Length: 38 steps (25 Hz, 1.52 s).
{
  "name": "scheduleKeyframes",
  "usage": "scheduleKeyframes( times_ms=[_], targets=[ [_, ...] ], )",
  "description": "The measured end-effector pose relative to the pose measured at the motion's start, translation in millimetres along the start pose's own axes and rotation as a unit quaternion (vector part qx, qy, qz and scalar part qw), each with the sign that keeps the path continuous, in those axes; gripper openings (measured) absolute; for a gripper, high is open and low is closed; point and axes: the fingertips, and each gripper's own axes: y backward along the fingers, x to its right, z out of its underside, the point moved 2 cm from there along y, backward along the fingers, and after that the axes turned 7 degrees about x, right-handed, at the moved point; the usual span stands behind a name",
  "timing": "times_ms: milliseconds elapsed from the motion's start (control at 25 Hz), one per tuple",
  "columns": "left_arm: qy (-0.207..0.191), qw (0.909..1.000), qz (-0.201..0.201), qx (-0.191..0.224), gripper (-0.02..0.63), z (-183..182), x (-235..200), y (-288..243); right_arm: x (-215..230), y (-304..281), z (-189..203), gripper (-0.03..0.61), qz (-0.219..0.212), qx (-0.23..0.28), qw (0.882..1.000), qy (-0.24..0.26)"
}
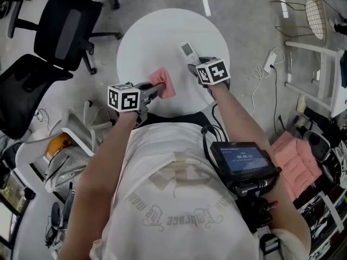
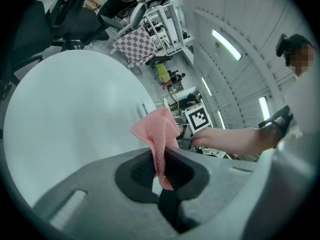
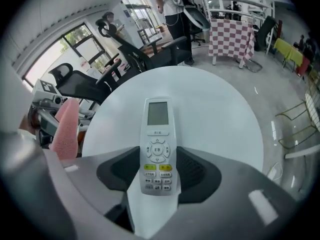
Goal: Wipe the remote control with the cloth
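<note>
In the head view, a round white desk [image 1: 162, 34] stands in front of the person. The left claw [image 1: 153, 89] reaches over its near edge and pinches a pink cloth [image 1: 164, 83], which hangs just above the surface. The white remote control [image 1: 187, 50] lies flat on the desk to the right of the cloth, screen end pointing away. The right claw [image 1: 194, 66] tilts steeply down at its near end. Black office chairs [image 1: 59, 26] stand on the floor to the left.

In the left gripper view, the left claw [image 2: 162, 173] is pressed together on the cloth [image 2: 159, 134]. A narrow strip of it is caught between the pads, and the rest fans out ahead of them. The desk [image 2: 65, 114] fills the left side. Beyond the cloth show a forearm [image 2: 235, 140] and the marker cube [image 2: 198, 118] of the other claw.

In the right gripper view, the right claw [image 3: 159, 174] stands spread wide, with the button end of the remote control [image 3: 158, 149] between its jaws. The remote lies on the desk [image 3: 215, 114], face up, its screen farthest from the camera. I cannot see the pads pressing on it. The cloth [image 3: 66, 129] shows at the left edge, well apart from the remote. A checked board [image 3: 231, 36] stands on the floor behind the desk.
</note>
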Motion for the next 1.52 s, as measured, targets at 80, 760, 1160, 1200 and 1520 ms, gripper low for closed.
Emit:
scheduleKeyframes(
  times_ms=[80,760,1160,1200,1520],
  targets=[
    [-0.001,1.0,-0.002,0.005,0.018,0,1,0,2,-1,-3,0.238,0.013,-0.007,1.0,0.014],
    [-0.035,0.9974,-0.025,0.058,0.019,8,37,23,-15,-3,-3,0.255,0.031,0.018,0.996,0.076],
    [-0.054,0.9962,-0.021,0.065,0.018,-13,35,46,-17,35,-14,0.179,0.048,0.105,0.993,0.016],
    [-0.059,0.9961,-0.017,0.064,0.018,-16,35,48,-19,44,-16,0.159,0.054,0.12,0.991,0.008],
    [-0.141,0.9885,0.012,0.054,0.018,-49,46,73,-49,109,-26,0.003,0.104,0.254,0.96,-0.052]
  ],
)
